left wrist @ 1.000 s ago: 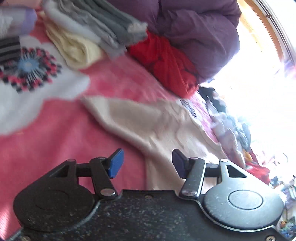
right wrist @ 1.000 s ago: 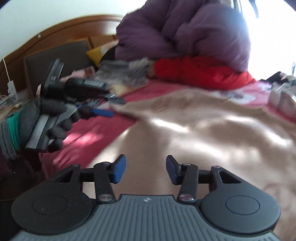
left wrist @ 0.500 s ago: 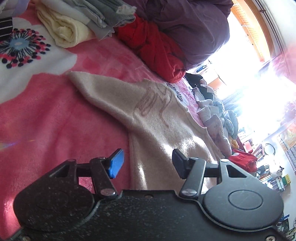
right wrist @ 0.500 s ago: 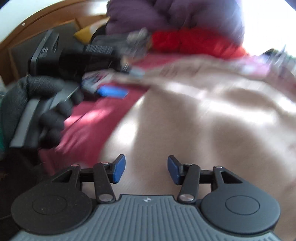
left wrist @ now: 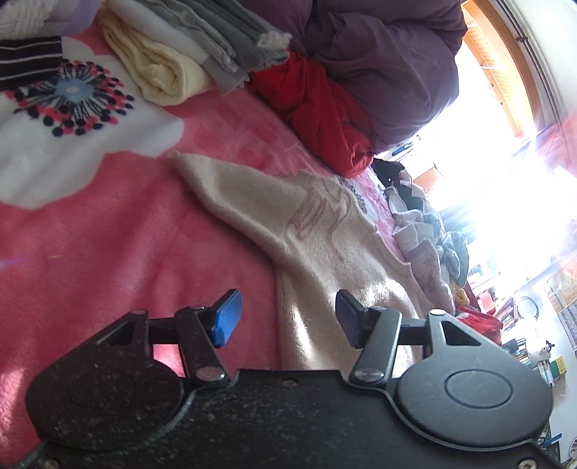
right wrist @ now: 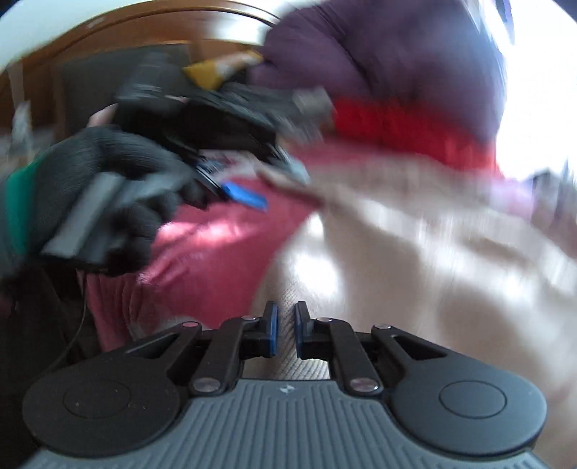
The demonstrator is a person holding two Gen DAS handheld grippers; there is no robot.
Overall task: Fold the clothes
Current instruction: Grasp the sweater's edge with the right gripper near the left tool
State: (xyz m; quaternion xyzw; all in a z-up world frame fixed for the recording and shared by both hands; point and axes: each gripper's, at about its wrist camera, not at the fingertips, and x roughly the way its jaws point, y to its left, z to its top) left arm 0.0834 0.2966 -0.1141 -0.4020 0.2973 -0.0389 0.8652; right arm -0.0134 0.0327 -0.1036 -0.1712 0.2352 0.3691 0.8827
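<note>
The left wrist view is sharp; the right wrist view is smeared by motion blur. Only the left view shows the folded stack (left wrist: 202, 47) of cream terry and grey knit cloth far ahead and to the left of the left tongs (left wrist: 286, 317), a crumpled pile of pale clothes (left wrist: 429, 249) ahead to their right, and the white flower print on the pink fleece blanket (left wrist: 108, 231). Only the right view shows the wooden headboard (right wrist: 151, 25) and the black-gloved left hand (right wrist: 108, 202) gripping the left tongs' handle, up and to the left of the right tongs (right wrist: 286, 328).

The beige knit sweater (left wrist: 324, 234) lies spread on the blanket just ahead of the left tongs, a sleeve reaching away to the front left. A pinkish stitched design on its chest is not readable as writing.

The left tongs are spread wide with nothing between the blue pads, hovering over the sweater's near edge. The right tongs are nearly closed, with ribbed beige sweater fabric (right wrist: 396, 252) in the narrow gap; it looks pinched.

A red garment (left wrist: 317, 108) and a puffy purple duvet (left wrist: 378, 54) lie beyond the sweater in both views
</note>
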